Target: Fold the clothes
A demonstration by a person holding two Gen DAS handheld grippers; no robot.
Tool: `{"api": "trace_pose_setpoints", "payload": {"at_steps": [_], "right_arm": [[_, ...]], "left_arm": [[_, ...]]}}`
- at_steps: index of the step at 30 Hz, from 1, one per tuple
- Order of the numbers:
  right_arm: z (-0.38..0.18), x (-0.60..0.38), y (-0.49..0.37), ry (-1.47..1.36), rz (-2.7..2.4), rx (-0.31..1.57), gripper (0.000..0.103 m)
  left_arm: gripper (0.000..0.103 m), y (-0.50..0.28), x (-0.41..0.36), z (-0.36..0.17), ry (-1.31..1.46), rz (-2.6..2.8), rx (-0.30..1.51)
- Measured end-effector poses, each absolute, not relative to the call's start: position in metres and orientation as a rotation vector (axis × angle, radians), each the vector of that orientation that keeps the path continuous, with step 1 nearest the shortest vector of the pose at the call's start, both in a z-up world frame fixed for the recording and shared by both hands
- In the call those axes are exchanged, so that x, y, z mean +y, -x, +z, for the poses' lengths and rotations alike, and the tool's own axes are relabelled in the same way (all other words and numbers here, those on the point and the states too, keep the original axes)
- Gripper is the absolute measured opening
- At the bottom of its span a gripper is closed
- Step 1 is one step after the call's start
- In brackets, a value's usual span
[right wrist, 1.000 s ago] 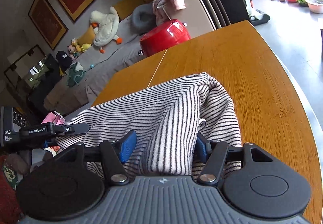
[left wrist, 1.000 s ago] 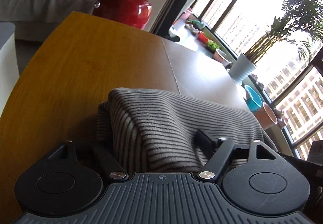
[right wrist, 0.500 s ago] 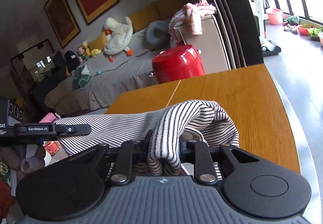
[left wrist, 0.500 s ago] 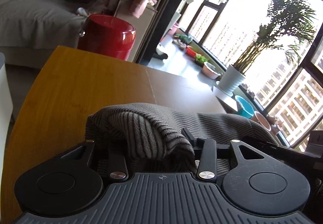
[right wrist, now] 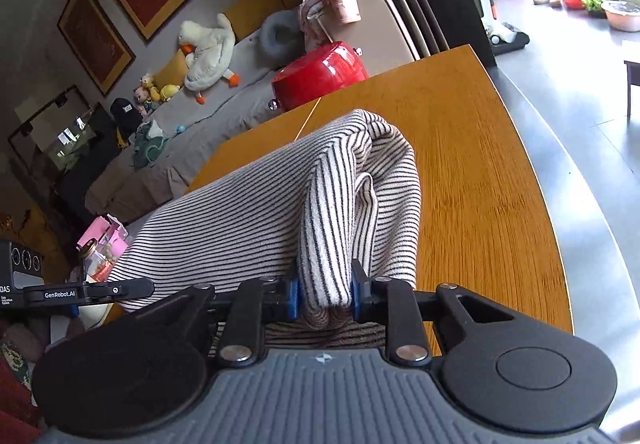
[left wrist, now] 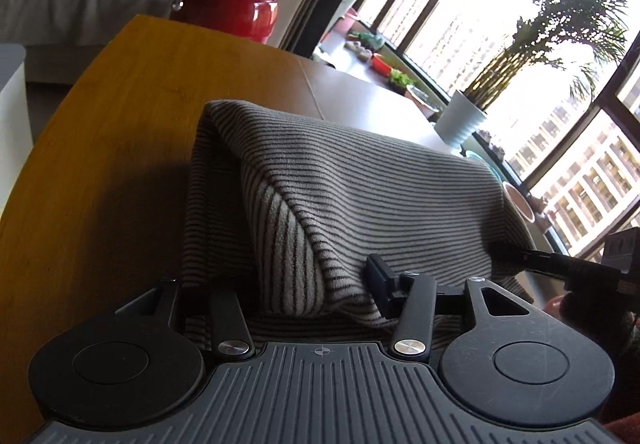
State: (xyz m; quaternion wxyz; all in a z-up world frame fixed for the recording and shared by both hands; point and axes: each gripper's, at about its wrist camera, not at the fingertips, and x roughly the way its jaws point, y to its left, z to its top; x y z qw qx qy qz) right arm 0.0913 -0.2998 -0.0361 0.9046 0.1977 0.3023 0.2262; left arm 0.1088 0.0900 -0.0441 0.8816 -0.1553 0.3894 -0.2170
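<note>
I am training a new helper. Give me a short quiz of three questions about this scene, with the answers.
1. True or false: the right gripper is shut on the striped knit garment.
2. What shows beyond the far edge of the orange-brown wooden table? A) yellow ladder B) glossy red round container C) green chair
3. Fill in: the garment's stripes are white and ___.
Key: 1 true; 2 B; 3 black.

A wooden table (left wrist: 120, 116) with a rounded edge carries the things; a thin seam runs across its top, and in the right wrist view a grey metal rim follows its curved edge. A striped garment (left wrist: 360, 196) lies bunched on it near the front, part of it raised off the wood. The rest of the tabletop in view is bare wood.
</note>
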Motion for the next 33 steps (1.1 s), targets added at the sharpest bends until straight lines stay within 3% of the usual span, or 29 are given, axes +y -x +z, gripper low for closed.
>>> {"api": "trace_pose_setpoints", "payload": {"at_steps": [2,4,8,14,18,21,22,23,25,27,31,33], "right_arm": [[-0.037,-0.301,-0.088,-0.430,0.471,0.621,0.020],[-0.034,-0.302,-0.083,-0.452,0.488,0.613,0.019],[-0.021,-0.302,-0.070,-0.475,0.547,0.599,0.019],[-0.072,-0.323,-0.063,-0.560,0.433,0.747,0.020],[-0.078,-0.324,-0.055,-0.535,0.420,0.739,0.023],[-0.058,-0.319,-0.054,-0.395,0.396,0.692,0.058],[-0.051,-0.318,-0.053,-0.362,0.384,0.666,0.088],[-0.045,-0.318,-0.052,-0.329,0.372,0.640,0.099],[-0.031,-0.318,-0.055,-0.299,0.361,0.583,0.099],[-0.019,-0.313,-0.062,-0.294,0.382,0.535,0.102],[0.000,-0.294,-0.081,-0.279,0.456,0.454,0.103],[-0.001,-0.279,-0.098,-0.256,0.518,0.470,0.103]], "left_arm": [[0.037,-0.108,0.089,-0.031,0.322,-0.468,0.777],[0.035,-0.106,0.088,-0.017,0.318,-0.486,0.738],[0.035,-0.097,0.089,-0.006,0.310,-0.501,0.710],[0.035,-0.088,0.093,-0.028,0.302,-0.476,0.774],[0.044,-0.083,0.097,-0.016,0.293,-0.458,0.731],[0.049,-0.079,0.101,-0.007,0.286,-0.445,0.699],[0.054,-0.077,0.102,-0.003,0.284,-0.441,0.688],[0.062,-0.076,0.103,0.000,0.282,-0.437,0.677],[0.071,-0.073,0.105,0.006,0.277,-0.428,0.656],[0.075,-0.070,0.098,0.012,0.293,-0.464,0.642],[0.094,-0.069,0.070,0.000,0.298,-0.561,0.698],[0.095,-0.076,0.057,-0.019,0.294,-0.570,0.771]]}}
